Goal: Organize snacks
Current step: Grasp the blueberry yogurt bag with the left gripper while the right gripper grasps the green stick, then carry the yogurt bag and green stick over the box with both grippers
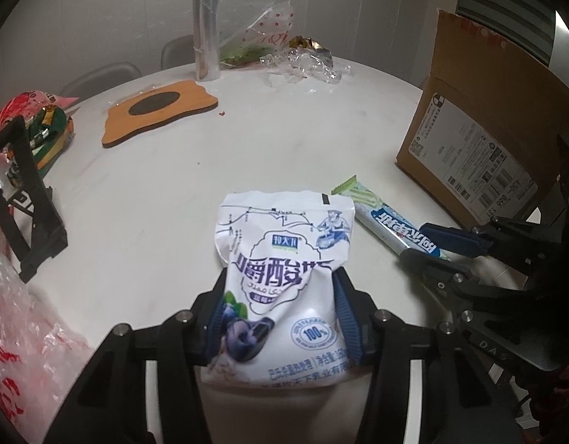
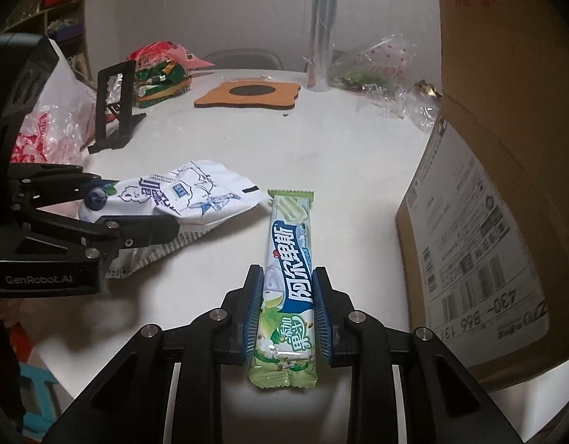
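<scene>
My left gripper [image 1: 280, 277] is shut on a white blueberry snack bag [image 1: 284, 259], held just above the white table [image 1: 166, 192]. It also shows in the right wrist view [image 2: 195, 192], with the left gripper [image 2: 136, 207] at the left. My right gripper [image 2: 288, 273] is shut on a long green and blue candy bar [image 2: 290, 251]. In the left wrist view the candy bar [image 1: 388, 222] lies right of the bag, with the right gripper [image 1: 417, 240] on it. An open cardboard box [image 2: 487, 203] stands at the right, also in the left wrist view [image 1: 469, 148].
An orange and black coaster [image 1: 158, 111] lies mid table. A clear tube [image 1: 206, 26], crumpled wrappers [image 1: 302, 63], a black stand [image 1: 21, 192], a pile of snack packs [image 2: 162, 77] and a pink plastic bag [image 1: 21, 333] ring the table.
</scene>
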Demonstrator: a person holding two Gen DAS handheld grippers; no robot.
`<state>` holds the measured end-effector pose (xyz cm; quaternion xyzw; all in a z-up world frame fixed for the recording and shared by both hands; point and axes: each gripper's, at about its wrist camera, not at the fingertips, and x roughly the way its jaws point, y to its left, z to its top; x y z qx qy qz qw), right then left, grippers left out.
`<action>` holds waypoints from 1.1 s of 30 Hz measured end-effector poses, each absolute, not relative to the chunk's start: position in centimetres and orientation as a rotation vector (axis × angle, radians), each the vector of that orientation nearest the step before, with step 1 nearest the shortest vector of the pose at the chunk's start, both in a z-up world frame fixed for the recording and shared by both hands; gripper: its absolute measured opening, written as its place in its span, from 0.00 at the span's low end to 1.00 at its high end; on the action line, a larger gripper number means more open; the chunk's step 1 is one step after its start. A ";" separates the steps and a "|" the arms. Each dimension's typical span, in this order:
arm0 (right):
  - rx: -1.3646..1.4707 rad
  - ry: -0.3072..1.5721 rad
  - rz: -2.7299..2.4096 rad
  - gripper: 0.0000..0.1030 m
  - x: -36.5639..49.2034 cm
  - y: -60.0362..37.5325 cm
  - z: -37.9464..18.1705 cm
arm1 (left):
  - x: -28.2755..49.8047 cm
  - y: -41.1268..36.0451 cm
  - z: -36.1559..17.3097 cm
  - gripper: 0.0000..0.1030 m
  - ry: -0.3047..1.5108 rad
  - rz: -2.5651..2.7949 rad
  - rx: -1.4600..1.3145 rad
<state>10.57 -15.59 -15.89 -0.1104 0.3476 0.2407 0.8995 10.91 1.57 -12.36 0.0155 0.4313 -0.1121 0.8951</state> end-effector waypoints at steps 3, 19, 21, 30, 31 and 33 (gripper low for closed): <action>-0.230 0.711 0.495 0.23 10.6 -15.5 -16.0 | 11.1 1.7 -12.5 0.51 0.904 -0.234 0.025; -0.259 0.683 0.490 0.21 11.4 -14.3 -15.7 | 10.9 1.8 -12.1 0.42 0.858 -0.224 0.026; -0.266 0.671 0.489 0.21 11.1 -14.3 -15.2 | 10.8 2.0 -12.0 0.39 0.855 -0.224 0.018; -0.264 0.570 0.540 0.21 8.4 -14.7 -10.8 | 9.6 2.7 -9.6 0.38 0.792 -0.210 -0.027; -0.263 0.549 0.551 0.21 7.8 -14.8 -9.8 | 9.4 2.6 -9.0 0.38 0.777 -0.210 -0.027; -0.259 0.525 0.568 0.21 7.2 -15.0 -8.5 | 9.0 2.5 -8.1 0.37 0.754 -0.211 -0.025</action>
